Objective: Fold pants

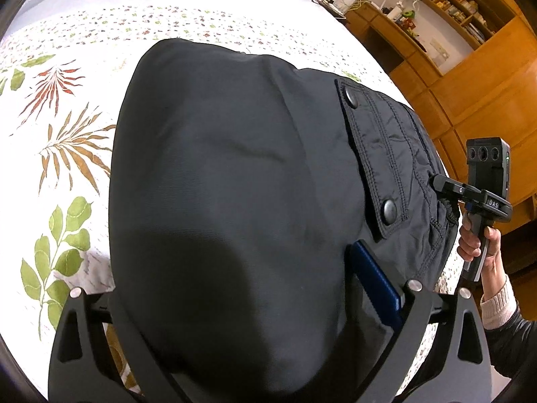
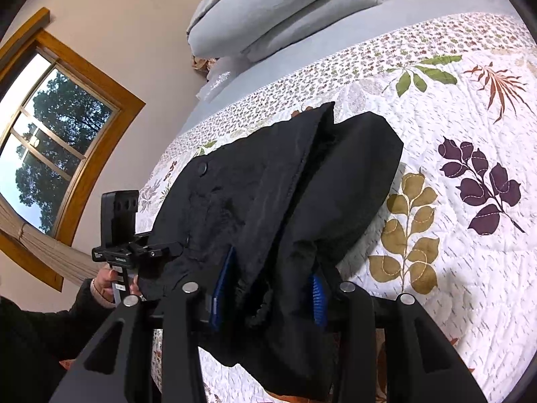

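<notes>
On a white quilted bedspread [image 2: 453, 127] printed with coloured leaves lie dark, navy-black padded pants [image 1: 235, 184] with snap-buttoned pocket flaps, bunched at the near edge. Right gripper [image 2: 268, 288]: blue pads pinching a thick fold of the fabric. Left gripper [image 1: 241, 302]: pants draped between its fingers, grip unclear.

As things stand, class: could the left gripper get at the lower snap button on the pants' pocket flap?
Probably not: the left gripper is full of pants fabric. The snap lies uncovered just ahead, but the grip would have to let go first.
</notes>
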`<state>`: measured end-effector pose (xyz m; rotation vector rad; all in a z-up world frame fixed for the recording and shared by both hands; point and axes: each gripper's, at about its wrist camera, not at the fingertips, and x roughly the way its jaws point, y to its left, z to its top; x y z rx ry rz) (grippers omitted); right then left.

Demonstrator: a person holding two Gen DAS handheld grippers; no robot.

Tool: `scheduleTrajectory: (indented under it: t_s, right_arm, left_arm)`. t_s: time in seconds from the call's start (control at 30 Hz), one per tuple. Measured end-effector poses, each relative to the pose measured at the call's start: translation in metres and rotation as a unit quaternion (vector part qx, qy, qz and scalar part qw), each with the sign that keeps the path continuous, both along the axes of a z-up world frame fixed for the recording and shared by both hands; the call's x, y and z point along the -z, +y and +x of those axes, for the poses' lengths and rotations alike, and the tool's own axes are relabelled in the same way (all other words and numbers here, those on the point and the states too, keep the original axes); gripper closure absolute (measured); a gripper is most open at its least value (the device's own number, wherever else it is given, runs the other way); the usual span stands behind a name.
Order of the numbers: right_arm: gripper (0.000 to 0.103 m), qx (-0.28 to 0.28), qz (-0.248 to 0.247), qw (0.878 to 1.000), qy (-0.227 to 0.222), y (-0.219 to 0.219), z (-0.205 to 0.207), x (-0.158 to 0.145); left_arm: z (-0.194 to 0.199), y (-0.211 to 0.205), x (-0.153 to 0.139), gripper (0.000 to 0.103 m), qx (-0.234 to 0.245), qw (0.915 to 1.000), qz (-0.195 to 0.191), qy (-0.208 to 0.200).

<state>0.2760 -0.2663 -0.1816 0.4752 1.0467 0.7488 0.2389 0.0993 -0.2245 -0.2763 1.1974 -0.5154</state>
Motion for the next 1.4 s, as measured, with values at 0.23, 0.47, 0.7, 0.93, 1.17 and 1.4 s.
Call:
scheduleTrajectory:
  t_s: [0.23,0.47,0.7,0.93,1.17,1.4]
  right_arm:
    - [0.059,0.007,0.008,1.0,0.013,-0.002,0.002,0.006]
    - [0.03,0.049,0.017,0.998,0.045,-0.02,-0.012,0.009]
    - [0.014,0.075,0.05,0.993,0.074,-0.048,-0.053,0.005]
    - [0.013,0.072,0.032,0.993,0.086,-0.039,-0.075,0.009]
    - [0.024,0.065,0.044,0.993,0.09,-0.022,-0.061,0.023]
    - [0.061,0.066,-0.013,0.993,0.102,-0.027,-0.063,0.028]
  left_arm:
    - [0.011,-0.01,0.001,0.005,-0.001,0.9999,-0.004,0.013]
    - [0.005,0.001,-0.005,0.005,-0.012,0.9998,-0.006,0.015]
    - [-0.024,0.021,-0.017,0.005,-0.033,0.9993,-0.001,0.017]
    - [-0.049,0.022,-0.019,0.005,-0.071,0.9974,0.009,0.007]
    - [-0.043,0.007,-0.016,0.004,-0.08,0.9966,0.019,0.011]
    - [-0.039,-0.01,-0.02,0.004,-0.067,0.997,0.037,-0.008]
